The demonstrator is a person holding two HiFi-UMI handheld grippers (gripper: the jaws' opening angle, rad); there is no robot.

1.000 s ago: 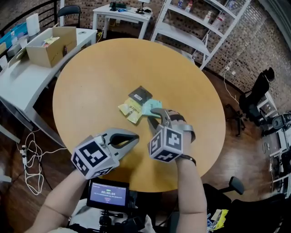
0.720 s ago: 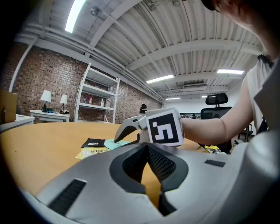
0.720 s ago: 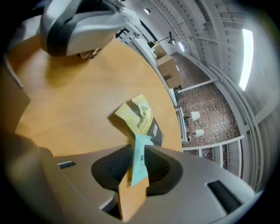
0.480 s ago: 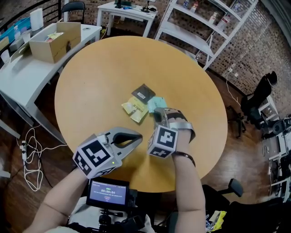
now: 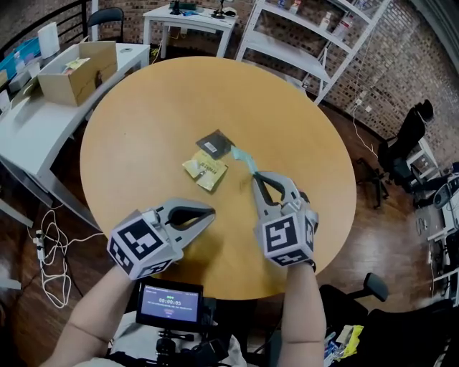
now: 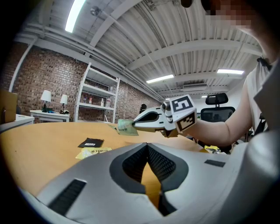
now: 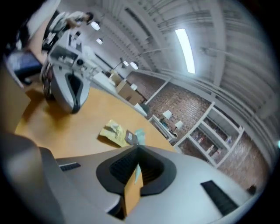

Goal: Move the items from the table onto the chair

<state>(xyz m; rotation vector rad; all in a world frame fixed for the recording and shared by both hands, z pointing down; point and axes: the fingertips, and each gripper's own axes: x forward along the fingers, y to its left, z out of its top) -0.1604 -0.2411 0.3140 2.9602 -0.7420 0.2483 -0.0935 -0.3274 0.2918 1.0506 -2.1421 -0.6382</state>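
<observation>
My right gripper (image 5: 255, 175) is lifted above the round wooden table (image 5: 158, 100). Its jaws are closing flat on a thin teal packet (image 5: 244, 159), and the pads press on one corner of it. The teal packet (image 6: 124, 127) hangs from the tips in the left gripper view, and the teal packet (image 7: 140, 134) pokes past them in the right gripper view. A black packet (image 5: 214, 143) and a yellow packet (image 5: 204, 170) lie side by side on the table just beyond. My left gripper (image 5: 213, 213) hovers near the front left, shut and holding nothing.
A grey side table with a cardboard box (image 5: 75, 68) stands at the left, and cables lie on the floor below it. A white table (image 5: 190, 18) and metal shelving (image 5: 315, 36) are behind. Office chairs stand at the right (image 5: 405, 143) and near right (image 5: 366, 290).
My right gripper closed on the teal packet and drew it up and back from the other two packets. The left gripper has hardly moved.
</observation>
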